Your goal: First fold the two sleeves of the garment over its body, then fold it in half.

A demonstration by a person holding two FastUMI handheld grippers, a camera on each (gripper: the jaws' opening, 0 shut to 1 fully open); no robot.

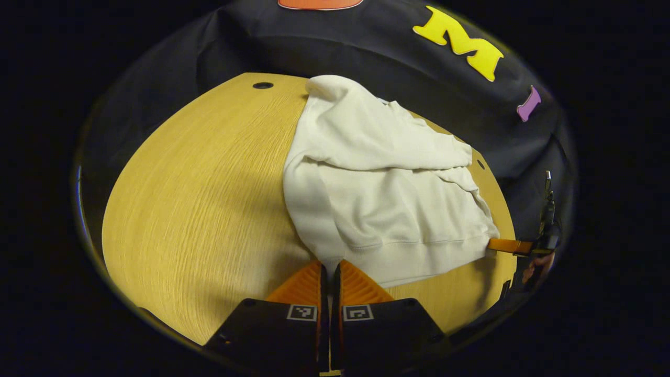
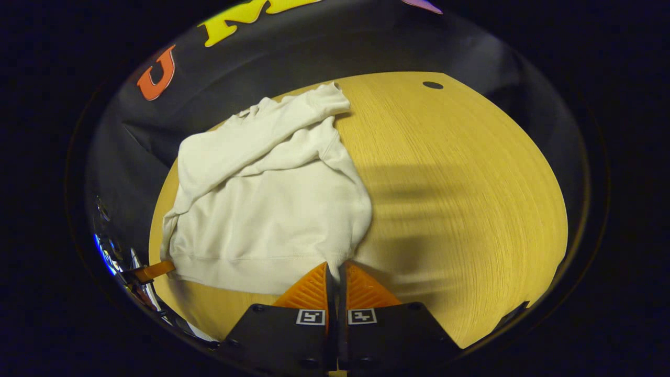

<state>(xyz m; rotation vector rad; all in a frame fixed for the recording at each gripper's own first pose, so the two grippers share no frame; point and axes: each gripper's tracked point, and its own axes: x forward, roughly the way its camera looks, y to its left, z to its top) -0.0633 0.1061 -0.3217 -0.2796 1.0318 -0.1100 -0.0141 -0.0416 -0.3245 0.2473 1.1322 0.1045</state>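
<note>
The wood-grain counter (image 1: 199,209) spreads wide, with a small dark hole (image 1: 263,85) near its far edge at about 11 o'clock in the left gripper view. On it lies the white garment (image 1: 377,199), a sweatshirt with both sleeves (image 1: 366,141) folded across the upper body and its ribbed hem (image 1: 419,256) turned toward the cameras. In the left gripper view it fills the centre and the 2 o'clock side; in the right gripper view it sits from centre out to 9 o'clock.

The left gripper (image 1: 330,272), at 6 o'clock in its own view, has its jaws clenched on one bottom corner of the hem. The right gripper (image 2: 335,272), at 6 o'clock in its view, has its jaws clenched on the other bottom corner. Each gripper also appears in the other's view, far off at the opposite hem corner.
</note>
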